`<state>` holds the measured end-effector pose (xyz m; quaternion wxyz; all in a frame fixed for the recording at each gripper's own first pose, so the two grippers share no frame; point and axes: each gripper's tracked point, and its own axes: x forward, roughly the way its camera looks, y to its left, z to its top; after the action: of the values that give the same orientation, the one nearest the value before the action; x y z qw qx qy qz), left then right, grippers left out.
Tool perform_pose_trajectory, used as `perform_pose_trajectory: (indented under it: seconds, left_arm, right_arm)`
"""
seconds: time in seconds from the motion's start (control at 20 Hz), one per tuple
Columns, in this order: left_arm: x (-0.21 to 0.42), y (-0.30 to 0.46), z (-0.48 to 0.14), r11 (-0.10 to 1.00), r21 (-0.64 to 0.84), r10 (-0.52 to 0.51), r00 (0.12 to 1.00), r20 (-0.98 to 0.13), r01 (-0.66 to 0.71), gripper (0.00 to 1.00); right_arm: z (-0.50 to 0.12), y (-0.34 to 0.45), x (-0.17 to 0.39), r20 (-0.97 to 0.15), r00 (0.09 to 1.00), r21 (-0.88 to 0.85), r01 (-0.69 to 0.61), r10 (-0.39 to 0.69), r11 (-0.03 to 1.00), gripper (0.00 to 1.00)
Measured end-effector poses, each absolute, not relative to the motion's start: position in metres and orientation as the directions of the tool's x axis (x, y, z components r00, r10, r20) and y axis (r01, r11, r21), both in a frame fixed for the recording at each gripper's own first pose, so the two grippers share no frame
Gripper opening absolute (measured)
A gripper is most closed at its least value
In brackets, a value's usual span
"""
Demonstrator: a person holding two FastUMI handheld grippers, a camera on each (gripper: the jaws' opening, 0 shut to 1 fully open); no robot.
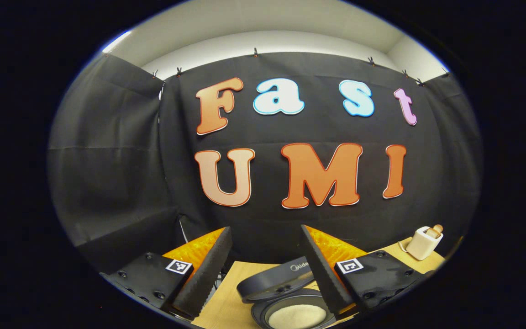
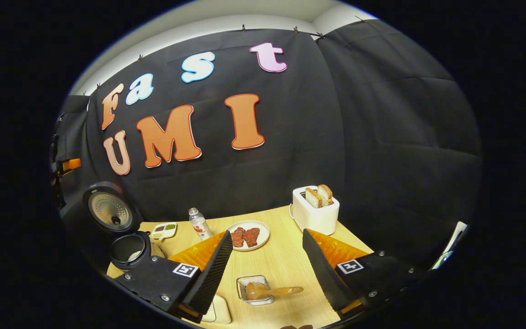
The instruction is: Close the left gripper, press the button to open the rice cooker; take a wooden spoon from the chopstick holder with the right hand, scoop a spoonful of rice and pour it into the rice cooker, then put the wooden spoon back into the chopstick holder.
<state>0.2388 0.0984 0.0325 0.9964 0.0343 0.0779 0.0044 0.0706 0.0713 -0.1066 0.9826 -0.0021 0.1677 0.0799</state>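
Cooker (image 2: pixel 123 235) lid up | both jaws released, empty | risk: spoon (image 2: pixel 270 291) slips from holder (image 2: pixel 255 289), lying tilted.

Left gripper (image 1: pixel 266 265): two wedge-shaped fingers with ribbed, saw-toothed inner faces, backed by translucent textured plastic; each mounted on a flat black plate studded with round screws and bearing a small square black-and-white marker. Right gripper (image 2: pixel 267 267): same build; ribbed wedge fingers, black screwed plates, one square marker per side.
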Motion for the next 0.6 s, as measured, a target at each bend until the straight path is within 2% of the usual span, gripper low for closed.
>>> perform_pose_trajectory:
  seconds: [0.25, 0.5, 0.55, 0.6]
  left_arm:
    - [0.289, 0.089, -0.031, 0.999, 0.045, -0.009, 0.954, -0.298, 0.024, 1.0]
    - [0.291, 0.089, -0.062, 0.999, 0.049, 0.006, 0.939, -0.343, 0.012, 0.98]
    - [0.292, 0.081, -0.062, 0.998, 0.042, -0.023, 0.944, -0.328, 0.039, 1.0]
    - [0.286, 0.073, -0.063, 0.998, 0.032, -0.046, 0.944, -0.327, 0.06, 0.98]
  right_arm:
    - [-0.105, 0.081, 0.07, -0.332, 0.928, 0.04, -0.166, 0.17, 0.985, 0.95]
    - [-0.109, 0.083, 0.069, -0.343, 0.924, 0.045, -0.167, 0.172, 0.985, 0.95]
    - [-0.108, 0.084, 0.068, -0.341, 0.924, 0.048, -0.167, 0.173, 0.985, 0.95]
    - [-0.107, 0.084, 0.068, -0.337, 0.925, 0.053, -0.166, 0.174, 0.985, 0.95]
